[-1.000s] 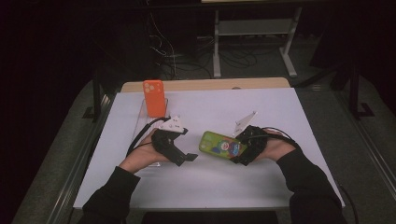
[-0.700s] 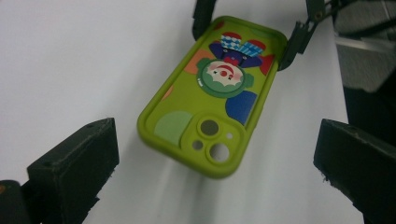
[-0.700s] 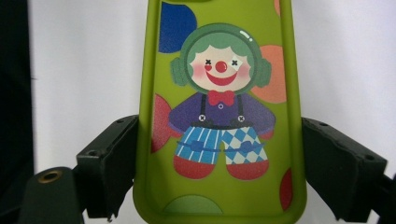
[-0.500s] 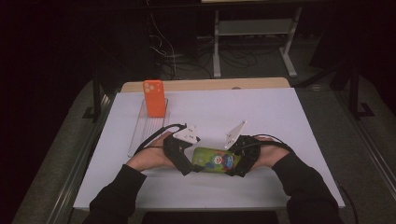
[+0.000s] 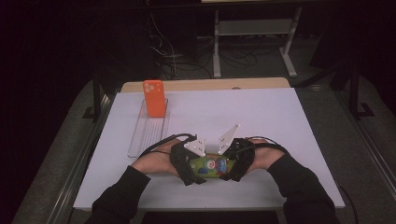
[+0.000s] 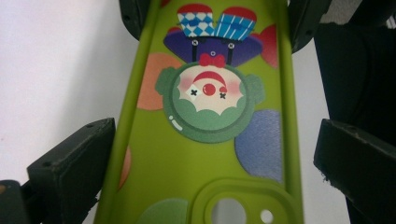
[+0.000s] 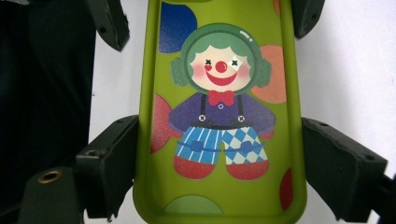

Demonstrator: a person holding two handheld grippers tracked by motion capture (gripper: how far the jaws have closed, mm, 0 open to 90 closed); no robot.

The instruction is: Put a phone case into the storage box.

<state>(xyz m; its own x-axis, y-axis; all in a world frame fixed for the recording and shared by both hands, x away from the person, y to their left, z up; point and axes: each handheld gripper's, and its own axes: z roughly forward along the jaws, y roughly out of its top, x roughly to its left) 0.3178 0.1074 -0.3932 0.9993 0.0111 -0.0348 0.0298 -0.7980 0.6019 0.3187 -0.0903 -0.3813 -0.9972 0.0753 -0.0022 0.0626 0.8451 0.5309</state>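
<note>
White sheeting covered the worktop [image 5: 280, 121], where a green silicone phone case with a clown print [image 5: 211, 165] lay near the front edge, lengthwise between both tools. Its bottom end sat clamped between the right tool's [image 5: 227, 167] jaws, pads pressing its long edges. Its camera-hole end reached between the left tool's [image 5: 196, 169] parted jaws, neither pad touching. An orange phone [image 5: 154, 98] stood well behind.

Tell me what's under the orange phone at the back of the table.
The orange phone stands on the far end of a clear ribbed tray, which lies on the white table. How its bottom edge sits in the tray is hidden by the phone itself.
</note>
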